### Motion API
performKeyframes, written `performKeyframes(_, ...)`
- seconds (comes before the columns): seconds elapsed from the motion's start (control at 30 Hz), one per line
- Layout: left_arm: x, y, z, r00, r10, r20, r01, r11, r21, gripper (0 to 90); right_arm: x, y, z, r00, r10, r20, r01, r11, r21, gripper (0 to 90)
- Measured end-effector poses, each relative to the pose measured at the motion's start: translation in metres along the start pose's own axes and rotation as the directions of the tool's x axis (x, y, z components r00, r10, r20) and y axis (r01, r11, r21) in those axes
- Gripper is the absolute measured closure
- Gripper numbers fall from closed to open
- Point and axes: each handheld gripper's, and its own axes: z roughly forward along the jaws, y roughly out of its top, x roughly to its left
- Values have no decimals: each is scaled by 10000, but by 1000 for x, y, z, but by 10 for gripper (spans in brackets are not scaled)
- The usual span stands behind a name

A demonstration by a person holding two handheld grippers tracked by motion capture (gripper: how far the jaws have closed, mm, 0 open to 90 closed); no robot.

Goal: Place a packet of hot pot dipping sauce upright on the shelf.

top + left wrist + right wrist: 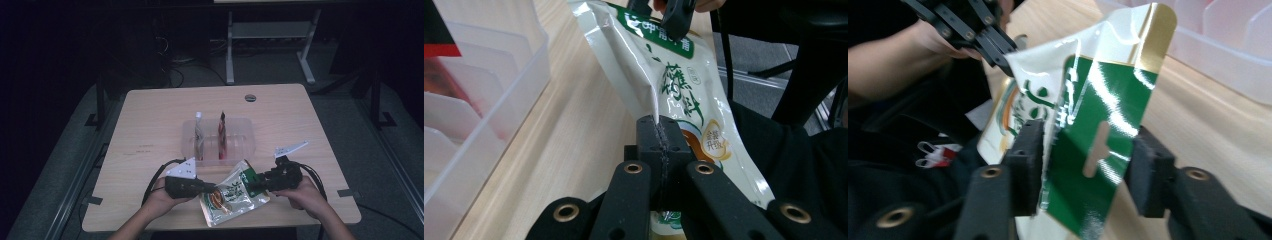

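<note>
A white and green snack pouch (232, 192) hangs just above the table's front edge between both grippers. My left gripper (212, 189) is shut on the pouch's lower side edge; in the left gripper view its pads (659, 135) pinch the pouch (674, 85) tight. My right gripper (252, 186) holds the green header at the other end. In the right gripper view the header (1098, 130) lies slanted and creased across the half-wide gap of that gripper (1088, 145), with a pad touching it on either side. My left gripper (998, 50) shows beyond.
A clear plastic bin (250, 150) with dividers stands mid-table just behind the pouch, holding an upright white packet (199, 135) and a red one (222, 135). The wooden table (150, 130) has a round grommet (250, 97) at the back. Dark floor and desk legs lie beyond.
</note>
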Motion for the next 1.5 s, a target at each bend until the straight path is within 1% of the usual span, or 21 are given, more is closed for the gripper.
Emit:
performKeyframes(0.03,0,0,0,10000,0,0,0,10000,0,900,0,0,0,10000,0,0,0,10000,0,554)
performKeyframes(0.07,1,-1,-1,9999,1,-118,0,10000,36,900,0,0,-1,9999,103,-113,-104,9999,-58,607)
performKeyframes(0.17,4,-3,-3,9998,-110,-160,111,9999,35,900,4,2,-5,9996,9,-272,-19,9993,-375,709)
performKeyframes(0.2,6,-3,-3,9996,-219,-189,219,9998,0,900,6,3,-5,9994,-30,-334,17,9991,-414,723)
performKeyframes(0.3,8,-4,-4,9993,-228,-287,227,9997,-41,900,10,5,-4,9992,-114,-379,100,9993,-372,743)
performKeyframes(0.33,8,-4,-6,9988,-366,-322,357,9990,-269,900,12,7,-1,9987,-271,-426,259,9993,-286,754)
performKeyframes(0.4,9,-4,-7,9990,-282,-352,274,9994,-233,900,13,8,2,9982,-268,-537,253,9993,-284,767)
performKeyframes(0.47,11,-5,-10,9990,-271,-362,260,9992,-312,900,14,9,2,9984,-385,-426,372,9988,-310,831)
performKeyframes(0.53,11,-5,-10,9990,-307,-337,294,9989,-368,900,15,10,2,9982,-386,-449,369,9986,-372,871)
performKeyframes(0.57,12,-5,-10,9990,-280,-349,268,9990,-350,900,16,10,2,9979,-495,-417,479,9981,-380,890)
performKeyframes(0.67,13,-5,-9,9988,-291,-393,275,9988,-405,900,19,11,2,9974,-580,-429,564,9977,-376,899)
performKeyframes(0.8,17,-4,-10,9978,-313,-593,287,9986,-447,893,24,15,0,9939,-843,-715,789,9940,-755,900)
performKeyframes(0.9,18,-3,-8,9944,-354,-991,330,9991,-259,821,29,20,-3,9894,-1025,-1026,899,9886,-1205,900)
performKeyframes(0.97,18,-3,-7,9930,-392,-1110,366,9990,-257,759,32,23,-3,9886,-1112,-1017,985,9876,-1224,900)
performKeyframes(1.0,17,-2,-7,9919,-508,-1162,464,9981,-404,717,37,28,-2,9854,-1315,-1079,1166,9841,-1342,900)
performKeyframes(1.07,15,-1,-9,9868,-405,-1567,346,9986,-405,611,42,32,0,9830,-1364,-1229,1179,9821,-1466,900)
performKeyframes(1.17,12,-1,-13,9815,-343,-1882,266,9987,-434,486,45,36,1,9808,-1489,-1256,1276,9783,-1635,900)
performKeyframes(1.37,4,-1,-19,9867,-32,-1625,-34,9992,-403,517,46,37,-2,9798,-1403,-1422,1117,9750,-1921,900)
performKeyframes(1.4,2,1,-17,9897,149,-1425,-205,9991,-381,517,47,37,-3,9798,-1399,-1431,1112,9751,-1918,900)
performKeyframes(1.47,1,2,-15,9900,256,-1389,-309,9989,-361,494,49,38,-2,9787,-1483,-1419,1185,9728,-1990,900)
performKeyframes(1.5,-1,5,-10,9913,399,-1254,-446,9984,-346,491,50,38,-3,9791,-1456,-1420,1162,9735,-1971,900)
